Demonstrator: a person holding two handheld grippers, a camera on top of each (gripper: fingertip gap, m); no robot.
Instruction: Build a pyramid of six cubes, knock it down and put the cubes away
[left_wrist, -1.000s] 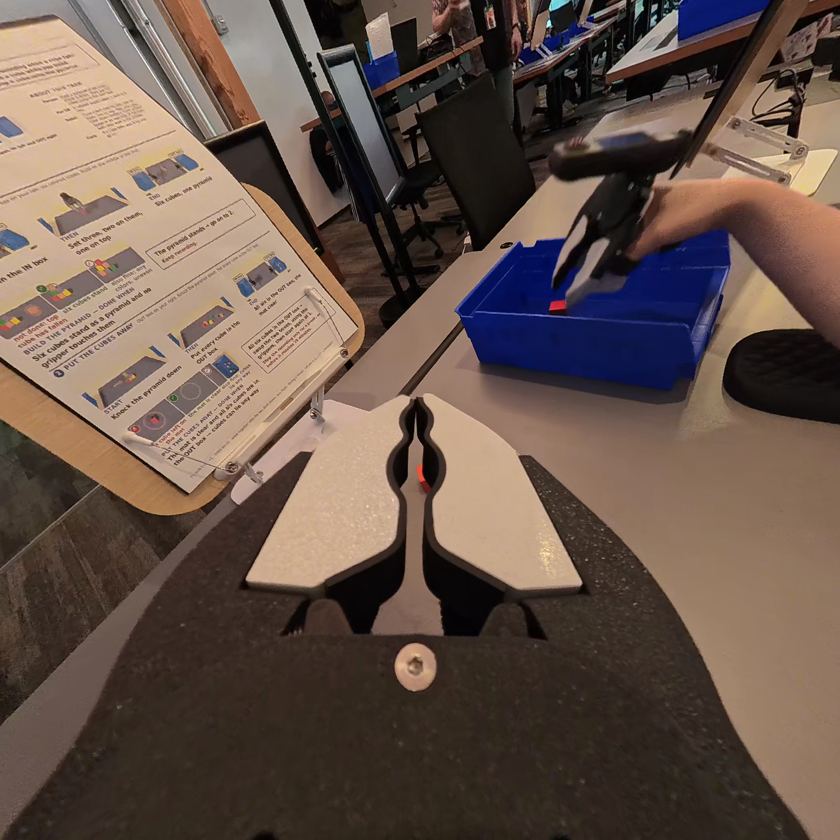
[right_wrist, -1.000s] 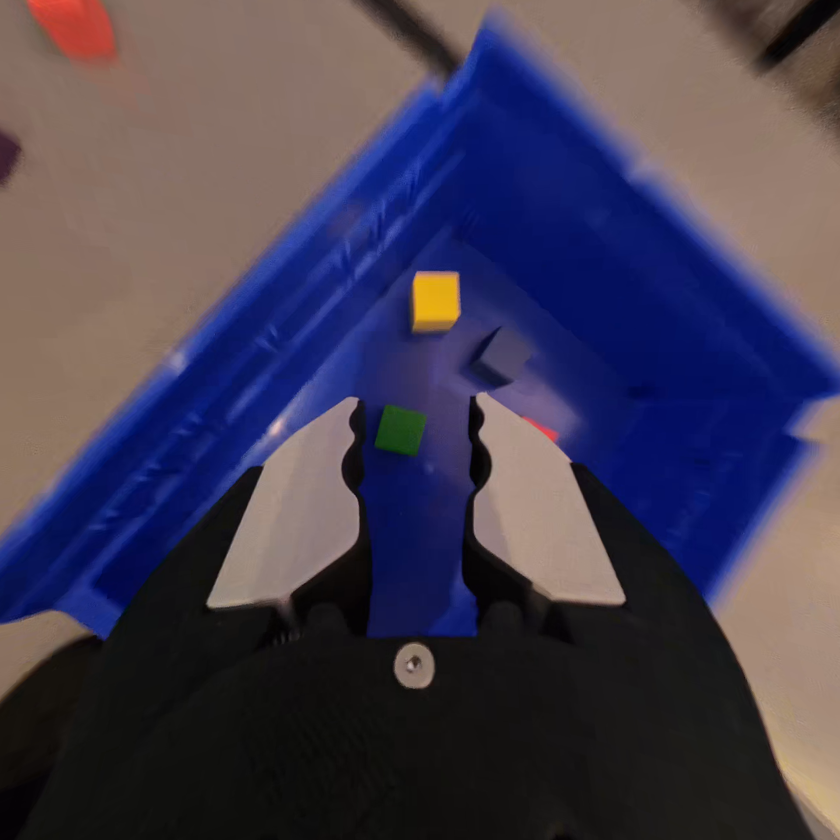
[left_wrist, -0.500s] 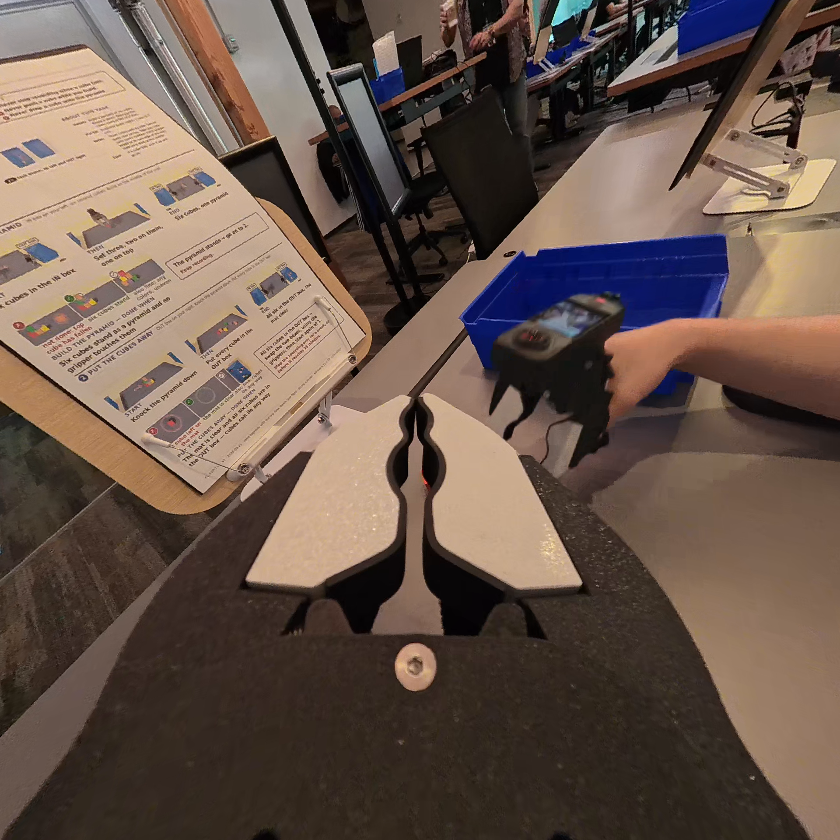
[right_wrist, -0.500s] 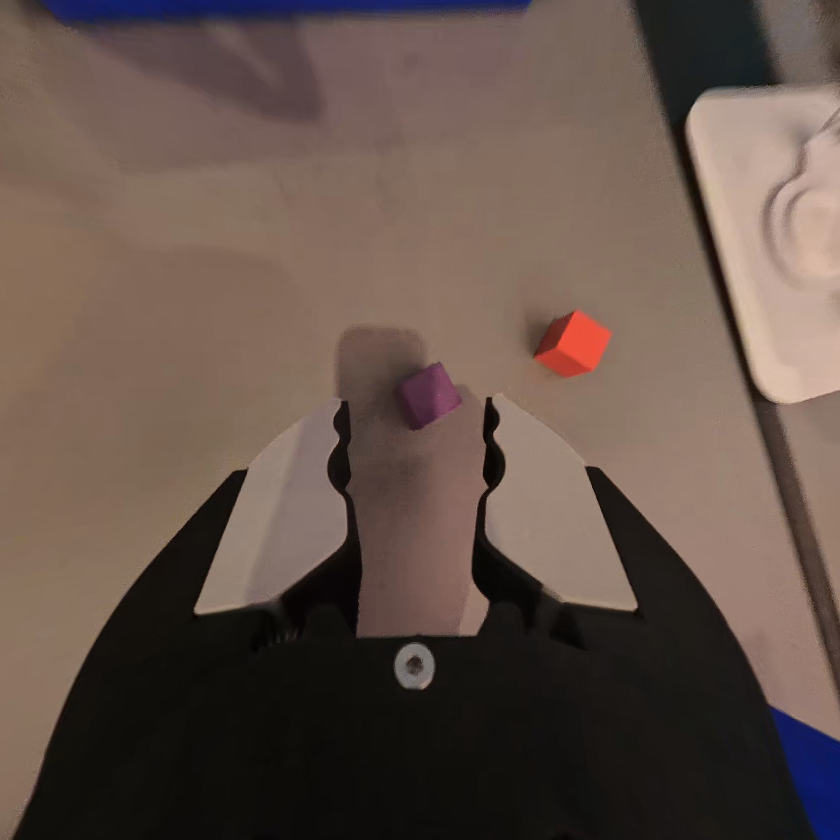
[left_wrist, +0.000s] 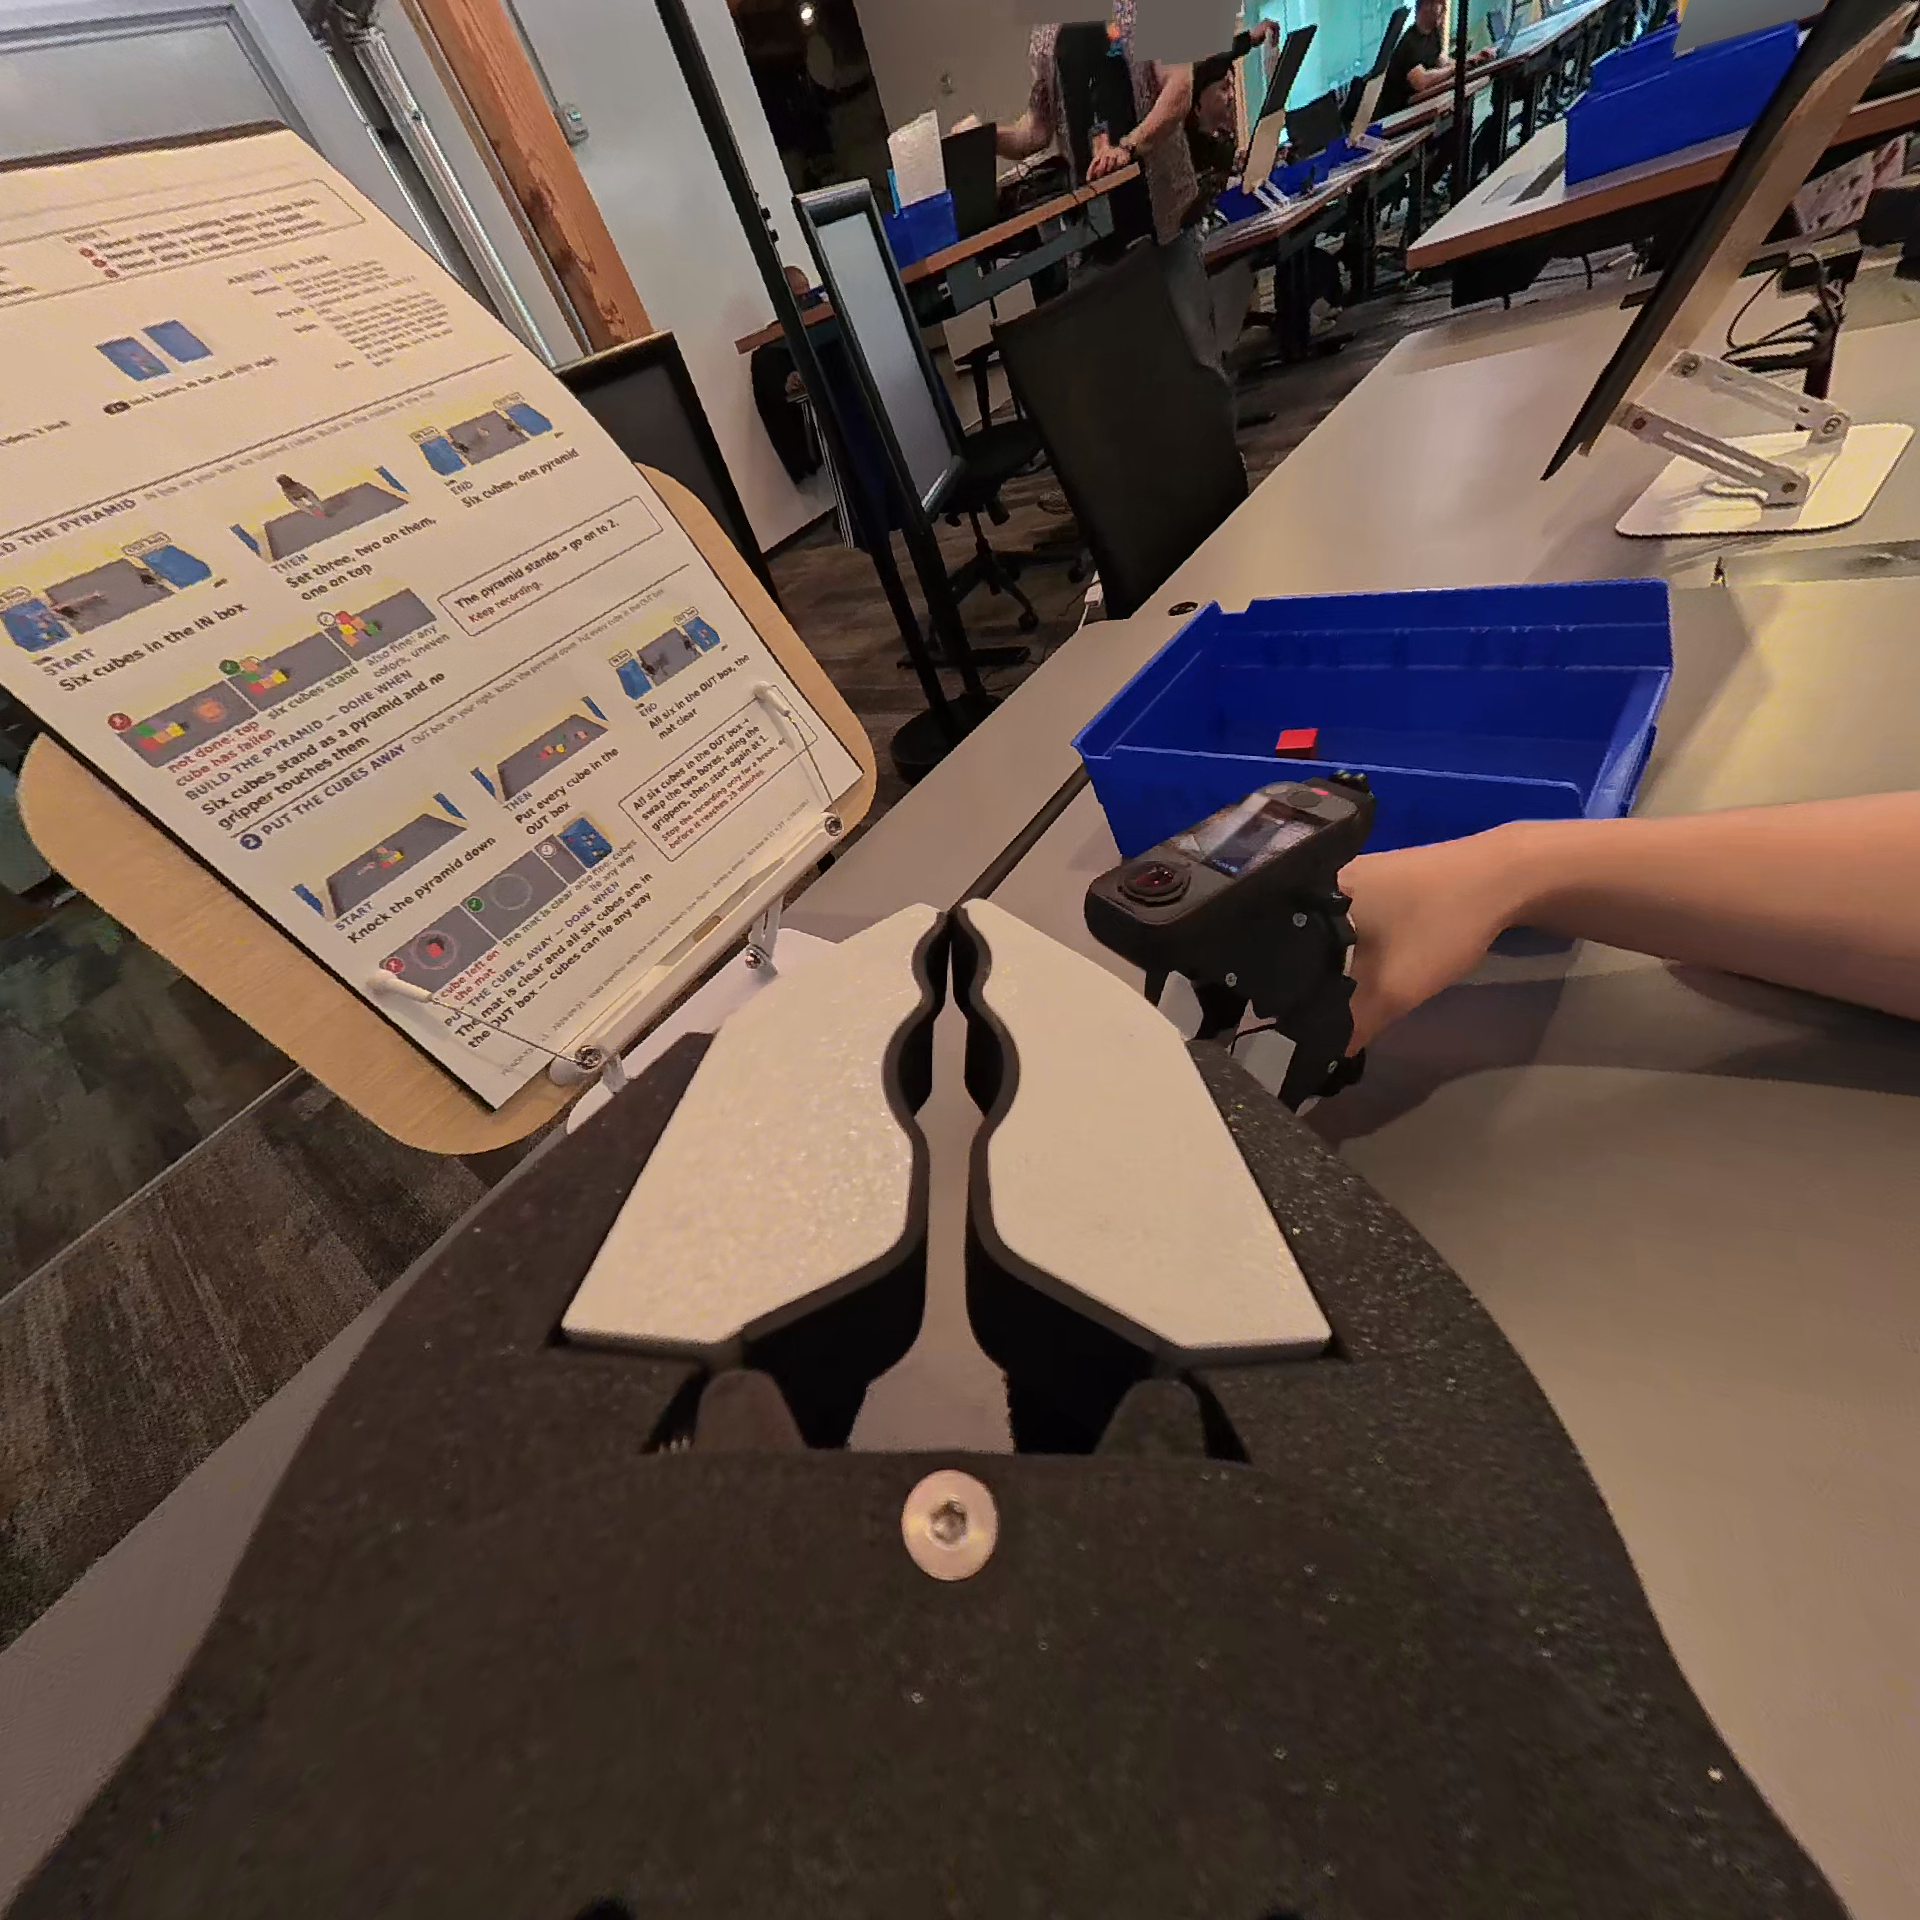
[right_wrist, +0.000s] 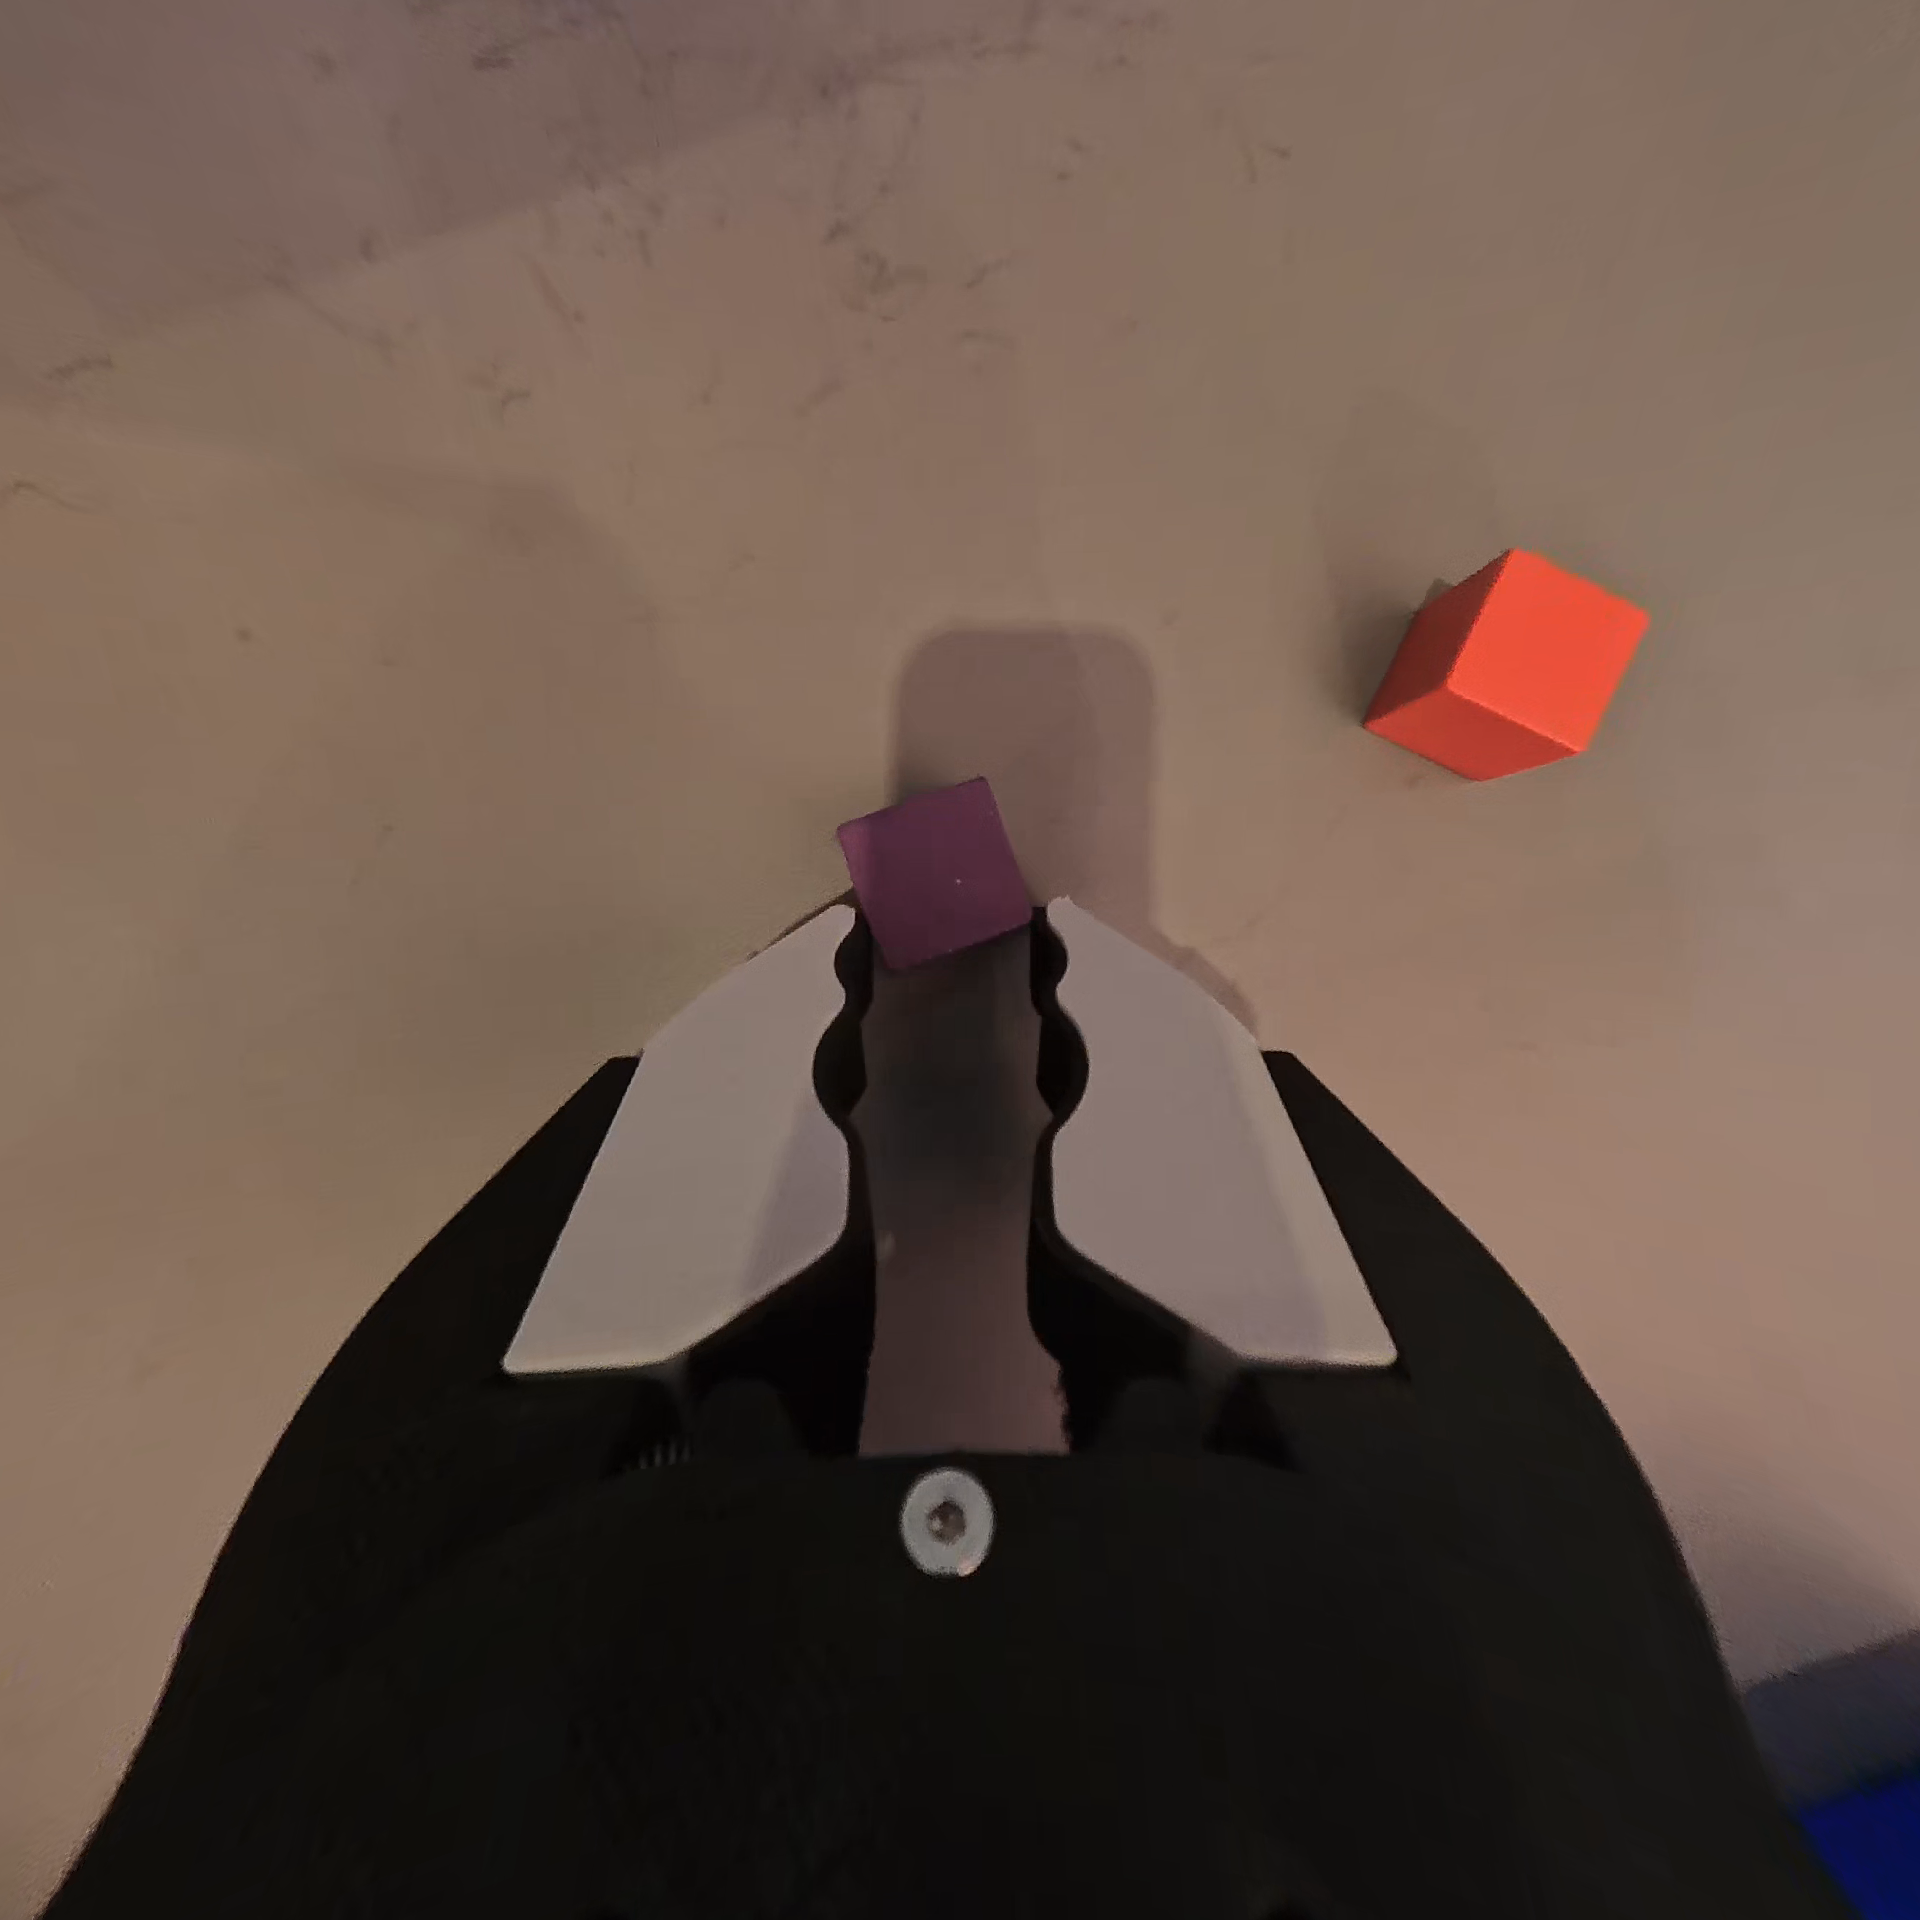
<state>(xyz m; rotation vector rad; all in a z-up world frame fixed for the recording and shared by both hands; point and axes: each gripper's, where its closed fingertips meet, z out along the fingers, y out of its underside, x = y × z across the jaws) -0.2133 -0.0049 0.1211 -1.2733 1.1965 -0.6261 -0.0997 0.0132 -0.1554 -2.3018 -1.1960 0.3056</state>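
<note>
Grey laminate forms the worktop (left_wrist: 1558, 1299), which carries every task item seen. Near its far edge stands a blue bin (left_wrist: 1382, 727) of moulded plastic, and a red cube (left_wrist: 1296, 741) lies on the bin's floor. A printed instruction sheet (left_wrist: 343, 644) leans on a wooden board just off the worktop's left edge.

The left tool (left_wrist: 951, 940) hangs above the worktop's near-left part with its fingers drawn together, only a thin slit between the tips, and nothing is seen gripped. The right tool (right_wrist: 943, 914), held by a hand (left_wrist: 1423, 935) reaching in from the right edge, points down at the worktop with a narrow gap between its fingers. A purple cube (right_wrist: 932, 885) sits on the worktop between the fingertips, turned at an angle; whether the pads press it cannot be told. An orange cube (right_wrist: 1507, 665) rests on the worktop near the purple one, apart from it.
</note>
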